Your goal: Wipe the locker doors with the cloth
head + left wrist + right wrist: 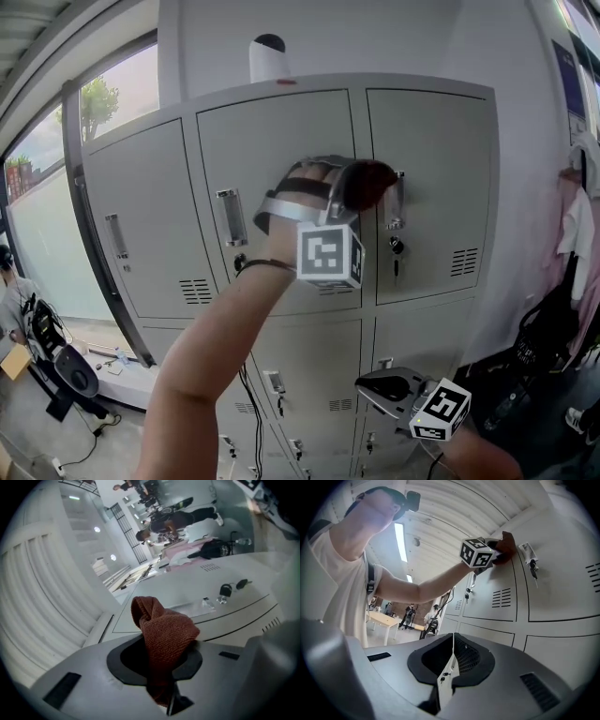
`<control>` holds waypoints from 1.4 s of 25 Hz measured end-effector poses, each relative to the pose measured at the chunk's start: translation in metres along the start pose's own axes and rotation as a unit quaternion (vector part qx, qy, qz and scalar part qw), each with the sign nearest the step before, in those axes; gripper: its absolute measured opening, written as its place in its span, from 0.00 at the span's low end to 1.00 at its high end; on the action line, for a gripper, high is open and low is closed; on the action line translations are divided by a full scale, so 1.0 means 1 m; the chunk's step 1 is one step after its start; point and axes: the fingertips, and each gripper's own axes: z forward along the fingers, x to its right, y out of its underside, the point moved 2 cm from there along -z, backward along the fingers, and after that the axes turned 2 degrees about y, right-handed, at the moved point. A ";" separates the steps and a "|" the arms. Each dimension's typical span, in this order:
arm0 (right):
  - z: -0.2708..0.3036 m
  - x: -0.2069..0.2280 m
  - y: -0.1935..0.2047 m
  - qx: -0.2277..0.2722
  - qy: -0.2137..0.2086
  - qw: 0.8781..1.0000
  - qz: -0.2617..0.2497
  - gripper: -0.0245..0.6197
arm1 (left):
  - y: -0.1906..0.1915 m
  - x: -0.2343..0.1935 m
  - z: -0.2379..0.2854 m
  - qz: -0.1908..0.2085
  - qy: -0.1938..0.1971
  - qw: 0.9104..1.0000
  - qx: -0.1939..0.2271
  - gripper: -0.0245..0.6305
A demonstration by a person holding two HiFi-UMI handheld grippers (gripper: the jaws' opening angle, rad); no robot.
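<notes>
Against the top row of locker doors (281, 141), at the seam between middle and right: cloth (367, 185), between the jaws of the left gripper (337, 192). Just right of it, a handle (397, 202). Lower and further right, before the bottom rows, the right gripper (372, 384). Left of everything, a window (52, 197).

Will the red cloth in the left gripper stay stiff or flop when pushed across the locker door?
Likely floppy: the red cloth bunches and folds over where the left gripper clamps it. Its knitted weave looks light and grippy, so it should drag, not slide, on the locker door. It might snag on the door handle.
</notes>
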 end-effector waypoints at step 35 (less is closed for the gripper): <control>0.003 0.009 -0.039 0.044 -0.006 0.998 -0.042 0.07 | 0.070 -0.070 -0.012 -0.112 -0.133 0.981 -0.089 0.15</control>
